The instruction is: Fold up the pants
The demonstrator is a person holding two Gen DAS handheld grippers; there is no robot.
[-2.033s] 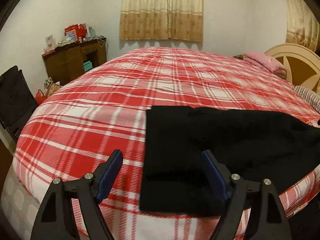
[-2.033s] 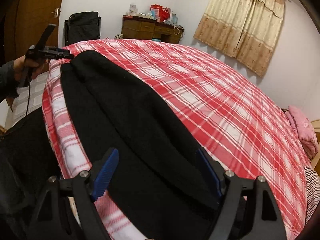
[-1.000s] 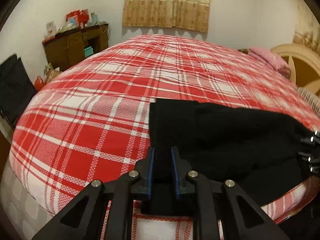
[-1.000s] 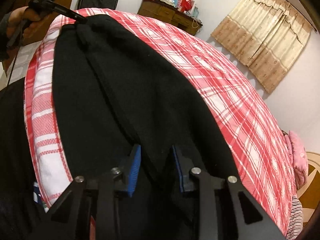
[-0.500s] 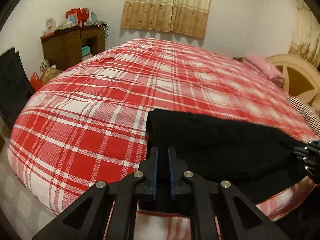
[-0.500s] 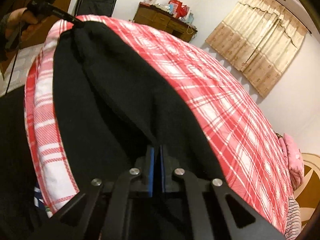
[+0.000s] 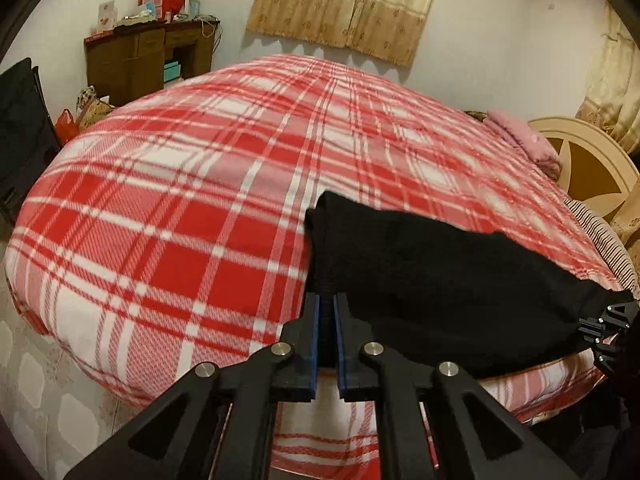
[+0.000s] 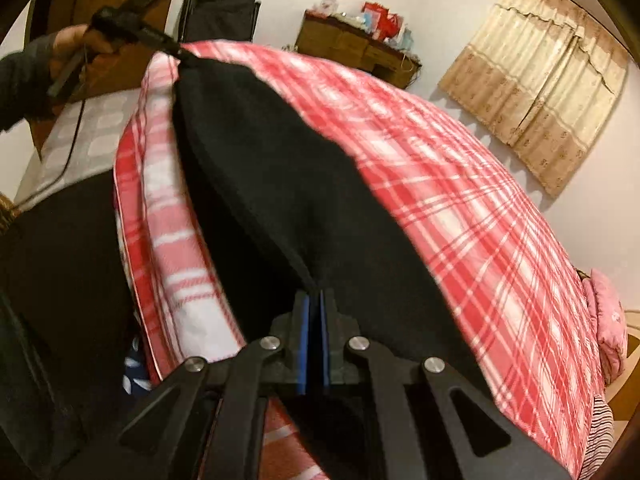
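The black pants (image 7: 432, 280) lie along the near edge of the bed with the red plaid blanket (image 7: 192, 216). My left gripper (image 7: 327, 300) is shut on one end of the pants, which is lifted off the blanket. My right gripper (image 8: 314, 296) is shut on the other end of the pants (image 8: 280, 184). The cloth hangs stretched between the two. The left gripper also shows at the top left of the right wrist view (image 8: 176, 50), and the right gripper at the right edge of the left wrist view (image 7: 608, 320).
A wooden desk (image 7: 148, 56) with clutter stands against the far wall under curtains (image 7: 344, 4). A pink pillow (image 7: 524, 142) and a headboard (image 7: 592, 164) are at the bed's right end. A black chair (image 7: 20, 128) stands left of the bed.
Both grippers closed on the ends of the pants and lifted them. The pants now hang raised and stretched between them above the bed edge.
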